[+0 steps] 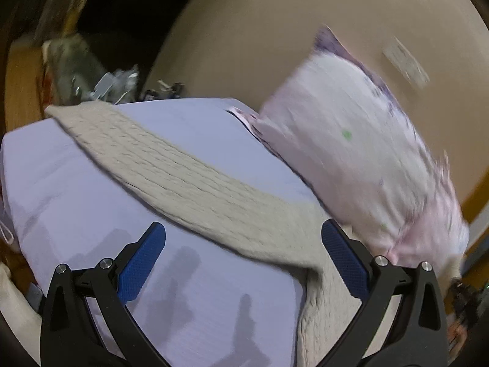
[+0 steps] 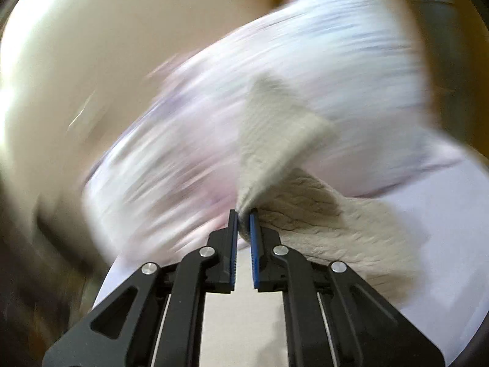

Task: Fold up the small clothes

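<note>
A beige cable-knit garment (image 1: 189, 171) lies stretched diagonally across a pale lilac bed sheet (image 1: 76, 183). My left gripper (image 1: 244, 238) is open just above the sheet, with the knit passing between and under its blue pads (image 1: 143, 260). My right gripper (image 2: 244, 214) is shut on a bunched corner of the beige knit (image 2: 275, 134), lifting it off the sheet (image 2: 452, 229). The knit's free tip stands up past the fingertips. The right wrist view is strongly motion-blurred.
A pink and white patterned pillow (image 1: 360, 153) rests against a beige headboard or wall (image 1: 259, 30) at the bed's far side; it also fills the right wrist view (image 2: 275, 76). Cluttered items (image 1: 116, 82) sit beyond the bed's far left corner.
</note>
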Action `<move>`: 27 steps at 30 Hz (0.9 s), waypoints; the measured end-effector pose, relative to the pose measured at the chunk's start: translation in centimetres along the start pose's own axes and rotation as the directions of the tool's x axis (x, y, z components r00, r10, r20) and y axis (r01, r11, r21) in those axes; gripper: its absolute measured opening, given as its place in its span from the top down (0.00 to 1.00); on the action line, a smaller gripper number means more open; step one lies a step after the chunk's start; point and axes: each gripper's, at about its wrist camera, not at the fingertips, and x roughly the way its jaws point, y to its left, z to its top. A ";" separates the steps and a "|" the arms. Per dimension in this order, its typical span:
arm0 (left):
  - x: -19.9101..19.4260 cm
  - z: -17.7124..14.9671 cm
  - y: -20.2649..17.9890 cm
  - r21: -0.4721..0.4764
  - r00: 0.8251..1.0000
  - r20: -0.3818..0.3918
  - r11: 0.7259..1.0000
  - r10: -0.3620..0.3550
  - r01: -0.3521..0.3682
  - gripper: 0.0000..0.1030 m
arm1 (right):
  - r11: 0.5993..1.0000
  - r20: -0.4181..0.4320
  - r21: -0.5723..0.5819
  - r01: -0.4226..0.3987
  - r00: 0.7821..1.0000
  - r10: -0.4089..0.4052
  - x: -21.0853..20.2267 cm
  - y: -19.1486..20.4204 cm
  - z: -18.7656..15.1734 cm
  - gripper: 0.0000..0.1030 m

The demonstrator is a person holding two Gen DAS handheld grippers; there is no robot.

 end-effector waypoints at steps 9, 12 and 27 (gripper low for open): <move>0.7 2.8 7.1 -0.246 0.999 -0.009 0.968 0.038 -0.039 0.18 | 0.979 -0.315 -0.105 -0.176 0.939 0.135 6.9 9.8 -8.0 0.29; 1.1 3.5 9.9 -0.349 0.997 -0.001 0.935 0.074 -0.070 0.36 | 0.991 -0.295 -0.074 -0.110 0.952 0.084 6.9 6.9 -7.1 0.25; 3.2 8.8 3.9 -0.185 1.000 -0.008 0.982 0.019 -0.020 0.95 | 0.999 -0.231 0.041 0.013 0.973 -0.004 3.3 -2.6 -6.3 0.20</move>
